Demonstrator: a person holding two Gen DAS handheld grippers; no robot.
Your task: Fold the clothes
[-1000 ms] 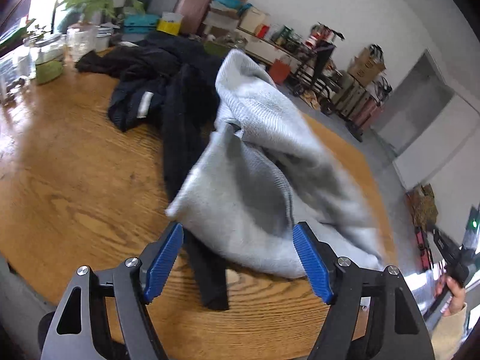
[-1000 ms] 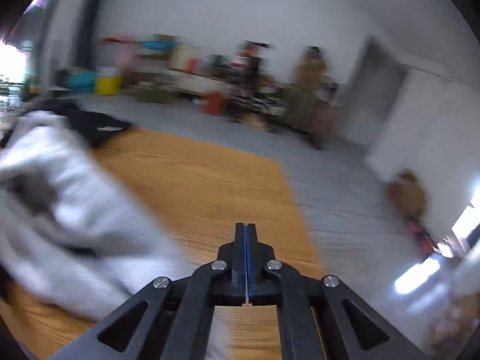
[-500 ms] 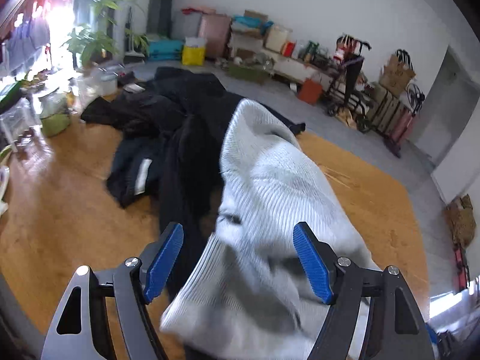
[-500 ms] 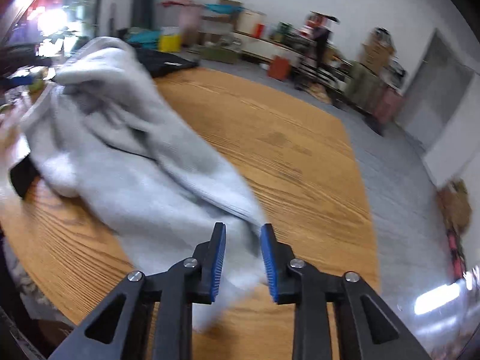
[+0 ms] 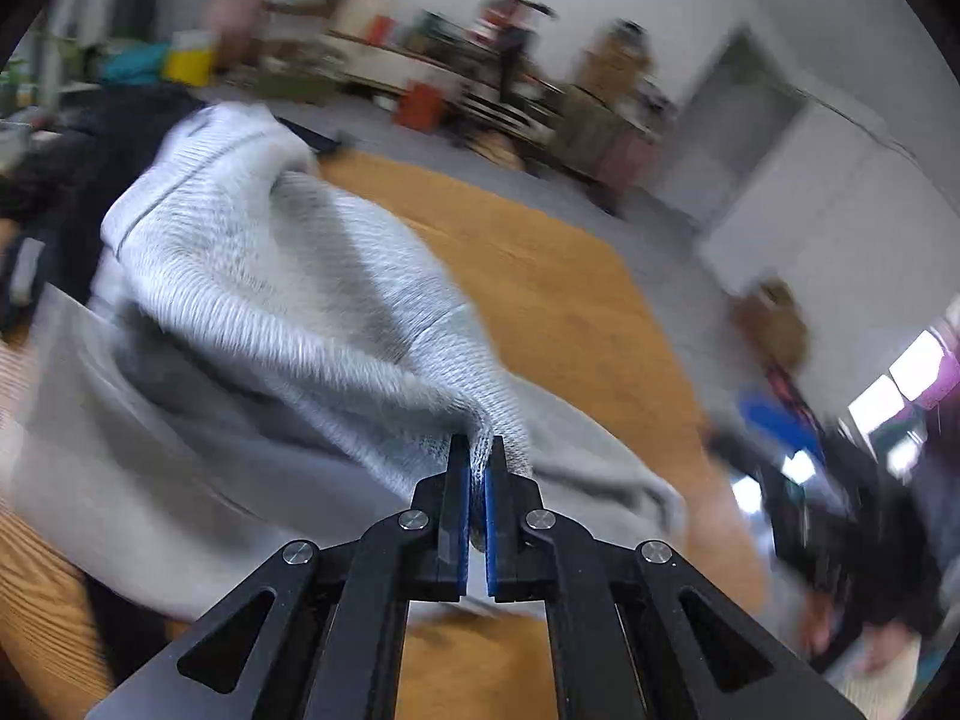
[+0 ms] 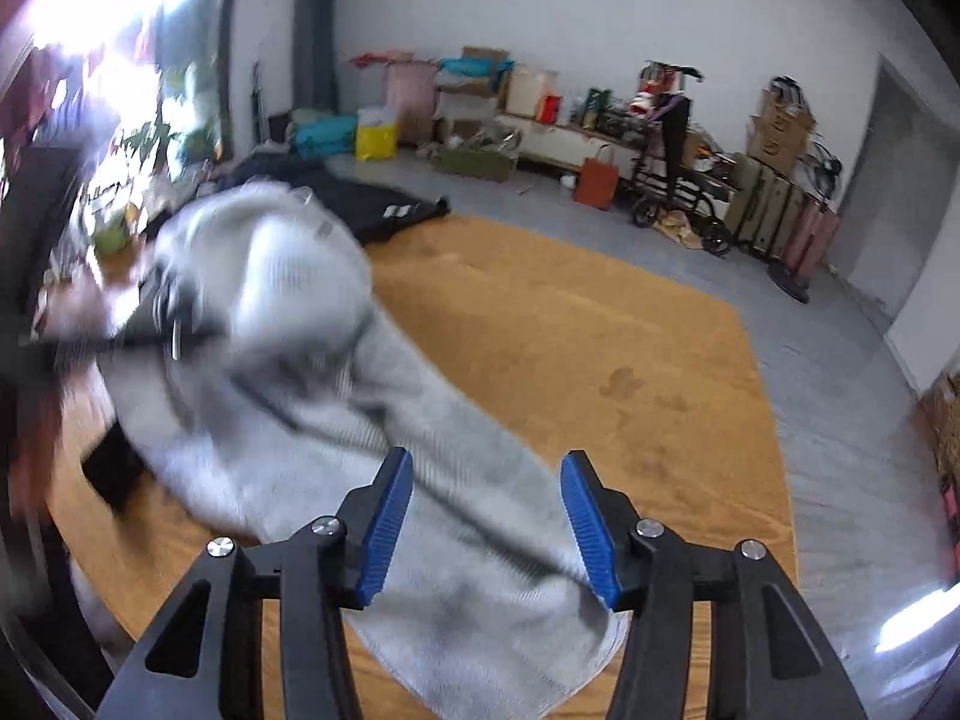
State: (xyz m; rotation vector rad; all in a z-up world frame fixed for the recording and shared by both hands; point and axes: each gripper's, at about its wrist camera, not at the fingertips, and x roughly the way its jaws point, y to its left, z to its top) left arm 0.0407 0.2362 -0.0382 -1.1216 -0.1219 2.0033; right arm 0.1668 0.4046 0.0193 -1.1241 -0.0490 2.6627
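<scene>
The left tool (image 5: 476, 456) is clamped on a pinched fold of the grey sweater (image 5: 252, 276), which rises in a ridge from the wooden desk (image 5: 558, 294); the right tool (image 6: 487, 483) has its jaws opening, hanging over the sweater's near end with cloth below them and the pads (image 6: 384, 525) not pressing it; dark clothes (image 6: 372, 204) lie at the desk's far edge, touching the sweater.

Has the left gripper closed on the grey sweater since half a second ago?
Yes. The left gripper, open before, is now shut on a fold of the grey sweater, which is lifted off the table.
</scene>
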